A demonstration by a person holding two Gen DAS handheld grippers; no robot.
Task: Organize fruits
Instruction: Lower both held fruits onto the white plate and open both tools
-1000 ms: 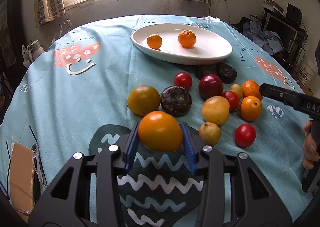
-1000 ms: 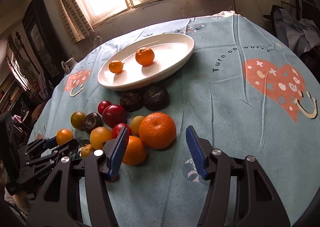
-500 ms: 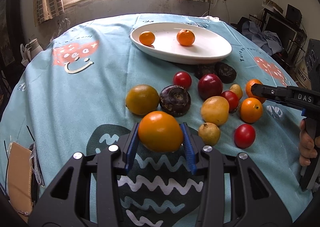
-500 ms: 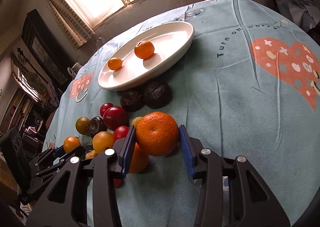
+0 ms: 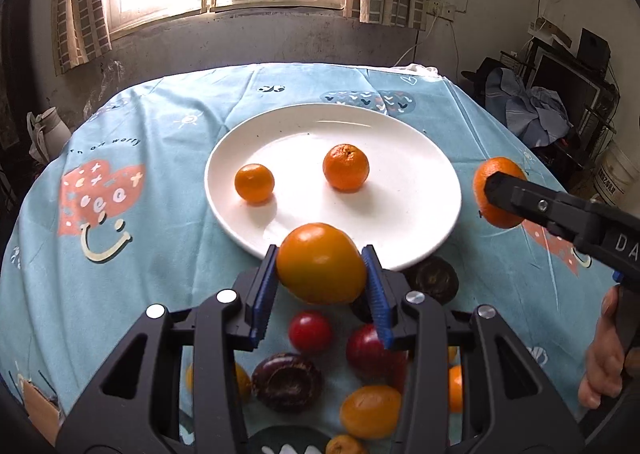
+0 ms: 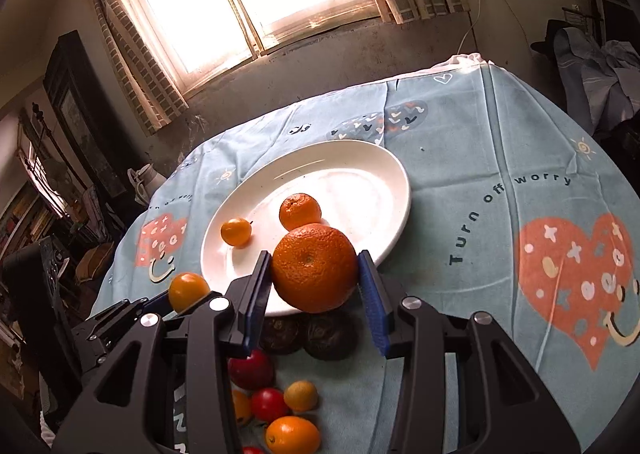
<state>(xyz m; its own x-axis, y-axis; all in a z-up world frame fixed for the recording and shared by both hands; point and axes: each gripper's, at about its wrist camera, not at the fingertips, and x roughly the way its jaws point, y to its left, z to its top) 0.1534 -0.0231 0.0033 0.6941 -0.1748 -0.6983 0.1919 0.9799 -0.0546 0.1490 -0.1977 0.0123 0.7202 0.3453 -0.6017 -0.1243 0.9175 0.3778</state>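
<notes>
My left gripper [image 5: 320, 286] is shut on a smooth orange-yellow fruit [image 5: 320, 268], held in the air over the near rim of the white plate [image 5: 420, 189]. My right gripper [image 6: 314, 288] is shut on a rough-skinned orange [image 6: 314, 268], lifted just short of the plate's [image 6: 372, 181] near edge. That orange [image 5: 494, 181] also shows in the left wrist view, right of the plate. Two small oranges [image 5: 254, 182] [image 5: 345, 167] lie on the plate. In the right wrist view the left gripper's fruit [image 6: 188, 291] appears at lower left.
Loose fruits lie on the blue tablecloth [image 5: 152, 238] below the grippers: red ones [image 5: 310, 332], dark brown ones [image 5: 286, 382] [image 6: 326, 332], yellow and orange ones [image 5: 370, 410] [image 6: 292, 434]. A person's hand [image 5: 600, 366] holds the right gripper. Furniture and clutter ring the table.
Both grippers have risen and moved forward to the plate's near side, each carrying its fruit. The right gripper went from open around the orange to shut on it and lifted it off the cloth.
</notes>
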